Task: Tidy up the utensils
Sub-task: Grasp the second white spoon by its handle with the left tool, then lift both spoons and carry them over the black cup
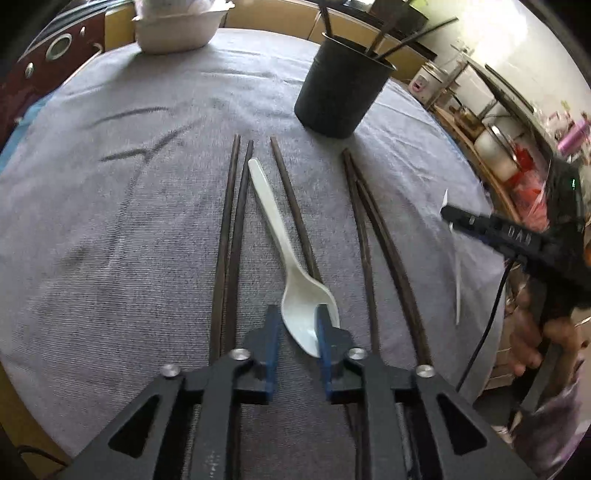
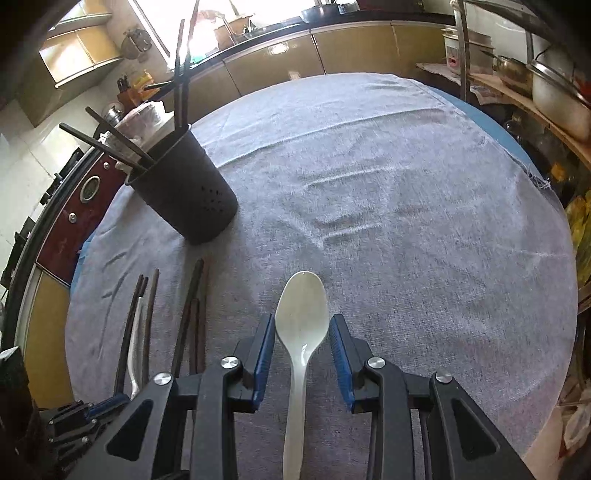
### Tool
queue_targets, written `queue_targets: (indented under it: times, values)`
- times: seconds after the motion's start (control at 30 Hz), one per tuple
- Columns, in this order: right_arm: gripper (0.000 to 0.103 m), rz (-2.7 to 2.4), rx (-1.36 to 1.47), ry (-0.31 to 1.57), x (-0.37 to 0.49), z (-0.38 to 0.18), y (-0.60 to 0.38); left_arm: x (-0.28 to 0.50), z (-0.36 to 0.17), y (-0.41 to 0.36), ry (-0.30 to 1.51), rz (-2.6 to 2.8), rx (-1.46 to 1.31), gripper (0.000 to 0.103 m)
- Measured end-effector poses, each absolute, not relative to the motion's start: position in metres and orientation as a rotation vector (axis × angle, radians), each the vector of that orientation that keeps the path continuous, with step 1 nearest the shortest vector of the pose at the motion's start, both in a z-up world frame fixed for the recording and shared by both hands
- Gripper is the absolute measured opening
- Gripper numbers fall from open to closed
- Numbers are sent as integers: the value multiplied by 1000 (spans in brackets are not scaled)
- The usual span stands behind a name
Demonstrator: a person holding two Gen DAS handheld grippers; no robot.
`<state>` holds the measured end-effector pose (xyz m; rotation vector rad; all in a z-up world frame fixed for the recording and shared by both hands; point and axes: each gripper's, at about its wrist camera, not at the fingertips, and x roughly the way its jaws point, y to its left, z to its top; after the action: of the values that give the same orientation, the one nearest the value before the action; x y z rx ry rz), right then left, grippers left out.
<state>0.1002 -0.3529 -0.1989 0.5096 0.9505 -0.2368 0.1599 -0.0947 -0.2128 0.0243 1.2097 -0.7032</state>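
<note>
A white plastic spoon (image 1: 291, 269) lies on the grey cloth among several dark chopsticks (image 1: 229, 236). My left gripper (image 1: 297, 317) is open, its blue fingers either side of the spoon's bowl, the right finger touching the bowl. A second white spoon (image 2: 301, 332) lies between the open fingers of my right gripper (image 2: 301, 334), bowl pointing away. A black utensil holder (image 1: 341, 88) with several chopsticks in it stands beyond; it also shows in the right wrist view (image 2: 184, 195). The right gripper body (image 1: 517, 240) shows at the right of the left wrist view.
A grey cloth (image 2: 406, 221) covers the round table. A white bowl-like container (image 1: 177, 29) stands at the far edge. Shelves with pots (image 2: 546, 88) stand to the right of the table. Cabinets line the back wall.
</note>
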Motion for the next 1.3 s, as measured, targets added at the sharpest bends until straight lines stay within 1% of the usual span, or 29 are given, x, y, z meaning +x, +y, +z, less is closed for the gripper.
queue_targets:
  times: [0.03, 0.07, 0.1, 0.2, 0.27, 0.3, 0.33, 0.37, 0.43, 0.47, 0.5, 0.53, 0.57, 0.63, 0.67, 0.7, 0.87, 1.17, 1.3]
  values:
    - [33, -236, 508, 954, 100, -200, -352, 161, -212, -96, 1217, -706, 11, 41]
    - [33, -233, 508, 957, 100, -201, -352, 160, -210, -98, 1213, -698, 15, 56]
    - [33, -227, 510, 960, 100, -201, -352, 160, -208, -101, 1201, -687, 28, 65]
    - [34, -211, 538, 963, 98, -200, -356, 161, -207, -107, 1184, -679, 54, 65]
    - [41, -208, 574, 959, 97, -199, -363, 164, -209, -110, 1187, -676, 53, 65]
    - [54, -211, 583, 957, 97, -198, -365, 166, -210, -111, 1187, -674, 55, 65]
    - [57, -218, 593, 950, 98, -197, -367, 166, -210, -113, 1176, -671, 60, 65]
    - [57, -218, 596, 940, 99, -195, -369, 167, -210, -114, 1170, -675, 64, 65]
    - [57, -217, 574, 949, 104, -194, -365, 165, -210, -117, 1163, -680, 71, 54]
    - [57, -231, 533, 976, 109, -196, -361, 165, -210, -117, 1161, -677, 82, 41]
    - [56, -250, 501, 1002, 113, -199, -357, 164, -211, -118, 1161, -676, 92, 31]
    - [52, -258, 483, 1021, 116, -202, -354, 164, -211, -117, 1159, -671, 99, 26]
    - [47, -272, 463, 1044, 119, -207, -350, 165, -212, -116, 1164, -671, 97, 14]
    - [22, -297, 382, 1048, 121, -207, -343, 168, -214, -111, 1184, -684, 59, 12]
    - [20, -306, 357, 1042, 121, -207, -340, 168, -214, -108, 1186, -686, 45, 12]
    - [10, -303, 360, 1043, 120, -207, -341, 168, -214, -105, 1187, -682, 41, 12]
    - [9, -248, 475, 997, 107, -204, -355, 162, -203, -94, 1160, -683, 25, 12]
    - [9, -71, 637, 811, 83, -169, -363, 148, -164, -79, 1079, -709, -9, 12]
    - [9, -32, 626, 723, 79, -151, -356, 140, -140, -79, 1014, -730, 8, 12]
